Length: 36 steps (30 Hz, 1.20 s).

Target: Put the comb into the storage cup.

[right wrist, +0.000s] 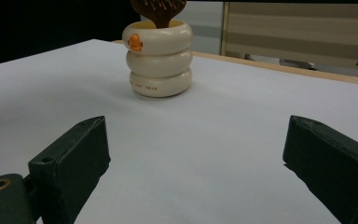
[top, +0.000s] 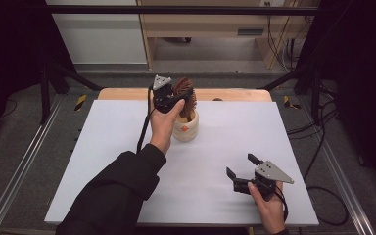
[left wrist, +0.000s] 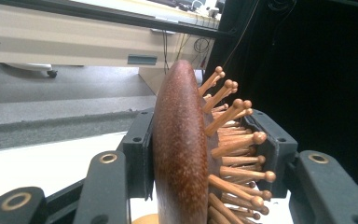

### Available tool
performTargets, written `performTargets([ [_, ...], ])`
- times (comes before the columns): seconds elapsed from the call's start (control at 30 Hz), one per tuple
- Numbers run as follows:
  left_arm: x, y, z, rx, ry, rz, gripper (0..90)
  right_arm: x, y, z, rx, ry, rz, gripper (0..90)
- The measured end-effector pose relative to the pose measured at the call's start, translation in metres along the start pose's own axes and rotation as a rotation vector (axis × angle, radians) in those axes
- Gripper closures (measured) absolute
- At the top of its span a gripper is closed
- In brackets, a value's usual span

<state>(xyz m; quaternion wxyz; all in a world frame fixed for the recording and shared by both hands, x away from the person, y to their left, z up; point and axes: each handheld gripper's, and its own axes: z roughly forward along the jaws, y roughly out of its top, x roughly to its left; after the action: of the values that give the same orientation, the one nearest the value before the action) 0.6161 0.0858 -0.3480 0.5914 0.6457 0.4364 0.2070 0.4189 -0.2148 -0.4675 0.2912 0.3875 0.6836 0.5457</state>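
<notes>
Wooden hairbrush point(left wrist: 182, 154) stands in the cream holder point(top: 186, 128), pinched by the left gripper point(top: 174, 100); lift it straight up. Right gripper point(top: 245, 169), near the holder, gapes empty.

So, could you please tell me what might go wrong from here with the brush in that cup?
1. The left gripper clamps the wooden hairbrush across its back and pins; one finger bears on the thin pins, so the brush might twist or slip.
2. The ringed cup stands unsupported, with the right gripper open and well away; moving the brush sideways could tip it.
</notes>
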Motion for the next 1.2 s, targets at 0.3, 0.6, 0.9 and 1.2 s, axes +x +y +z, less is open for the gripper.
performTargets([
  [0.3,-0.0014,-0.0004,0.0,-0.003,-0.001,0.005,48.6,0.0002,-0.0001,0.0002,0.0,0.0,0.002,7.0],
  [0.6,0.0008,-0.001,-0.0005,-0.006,0.0,-0.005,48.3,0.0007,-0.0002,0.0006,0.001,0.001,0.002,7.0],
  [0.9,0.0023,-0.0007,-0.0007,-0.003,0.0,-0.01,48.1,0.0007,-0.0002,0.0006,0.001,0.001,0.002,6.9],
  [1.2,0.0059,-0.0003,-0.001,0.001,-0.001,-0.021,47.7,0.0007,-0.0002,0.0007,0.002,0.002,0.003,6.9],
])
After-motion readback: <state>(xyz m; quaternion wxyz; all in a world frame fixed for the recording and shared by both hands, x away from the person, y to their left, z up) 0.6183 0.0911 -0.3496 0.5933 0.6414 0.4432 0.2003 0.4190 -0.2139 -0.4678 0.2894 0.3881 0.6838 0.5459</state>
